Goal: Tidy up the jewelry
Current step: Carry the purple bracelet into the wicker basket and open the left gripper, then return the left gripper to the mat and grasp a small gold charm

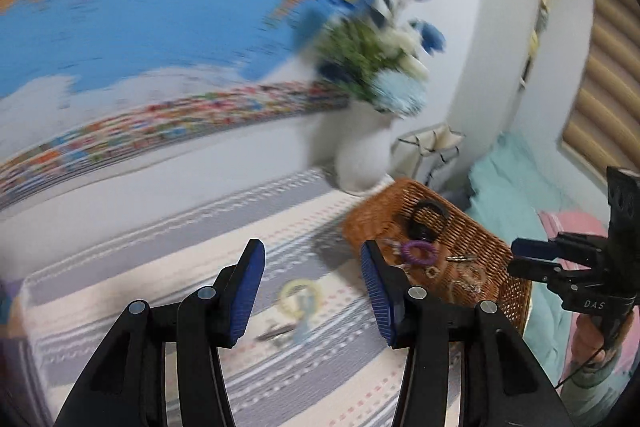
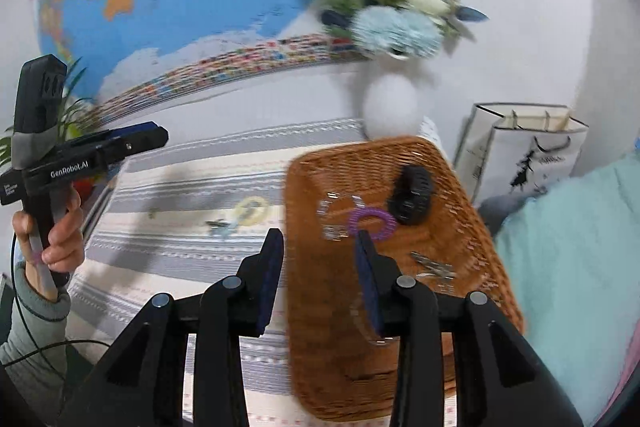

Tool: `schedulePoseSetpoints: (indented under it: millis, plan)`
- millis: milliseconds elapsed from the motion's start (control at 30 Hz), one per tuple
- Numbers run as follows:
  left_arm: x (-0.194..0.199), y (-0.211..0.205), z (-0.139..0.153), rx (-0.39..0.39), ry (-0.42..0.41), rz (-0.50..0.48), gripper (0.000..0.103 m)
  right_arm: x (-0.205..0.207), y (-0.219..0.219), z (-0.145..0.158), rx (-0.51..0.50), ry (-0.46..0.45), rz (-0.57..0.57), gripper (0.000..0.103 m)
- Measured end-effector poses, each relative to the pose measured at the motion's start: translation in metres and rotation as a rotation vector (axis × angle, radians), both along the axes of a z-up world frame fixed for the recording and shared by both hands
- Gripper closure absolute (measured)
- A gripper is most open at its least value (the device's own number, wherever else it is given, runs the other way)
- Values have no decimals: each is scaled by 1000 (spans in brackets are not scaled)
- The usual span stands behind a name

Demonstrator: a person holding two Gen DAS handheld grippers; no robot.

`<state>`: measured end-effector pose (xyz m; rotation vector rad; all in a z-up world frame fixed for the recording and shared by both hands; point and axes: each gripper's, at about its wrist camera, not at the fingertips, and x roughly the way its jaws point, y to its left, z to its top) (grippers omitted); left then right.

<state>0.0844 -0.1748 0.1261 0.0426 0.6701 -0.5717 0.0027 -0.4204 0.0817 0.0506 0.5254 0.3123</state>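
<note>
On striped tablecloth (image 1: 160, 227), left of wicker tray (image 2: 320, 367), two loose pieces remain: pale yellow ring-shaped piece (image 1: 301, 294) with light blue bit attached, and small dark clip-like item (image 1: 276, 333) just beside it; both blurred, type unclear. Left gripper (image 1: 312, 291) hangs above them, fingers spread wide, nothing between pads, ring framed between the fingers. Judged: lined up for a pick, then transfer to tray.

Right gripper (image 2: 320, 275) over tray's left edge, fingers apart, holding nothing; in the left view its fingers look closer together, so the opening is moderate. Probably parked near the drop zone so as not to block the left.

Tray contents: black hair claw (image 2: 412, 195), purple coil hair tie (image 2: 370, 223) touching it, clear/silver pieces (image 2: 332, 217) left of the tie, thin metal clips (image 2: 434, 267) nearer the right rim, a clear ring-like thing under the right finger, too blurred to name. All loose in one flat compartment, no dividers.

White vase (image 2: 394, 107) with flowers stands behind tray, near its far edge; could get bumped
</note>
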Motion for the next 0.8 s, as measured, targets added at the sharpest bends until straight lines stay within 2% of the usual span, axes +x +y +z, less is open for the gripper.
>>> schedulePoseSetpoints:
  millis: [233,433,700,800]
  plan:
    - [-17,72,0,-16,-23,93,52,-1,63,5,-22,17,98,63]
    - [-15,113,-23,-24,27,122,52,10,120,-14,-61,86,140,63]
    - [-11,122,-53,55,40,100,52,57,148,-55,3,239,73,63]
    - [-1,133,-62,45,74,125,52,81,145,-72,59,310,27,63]
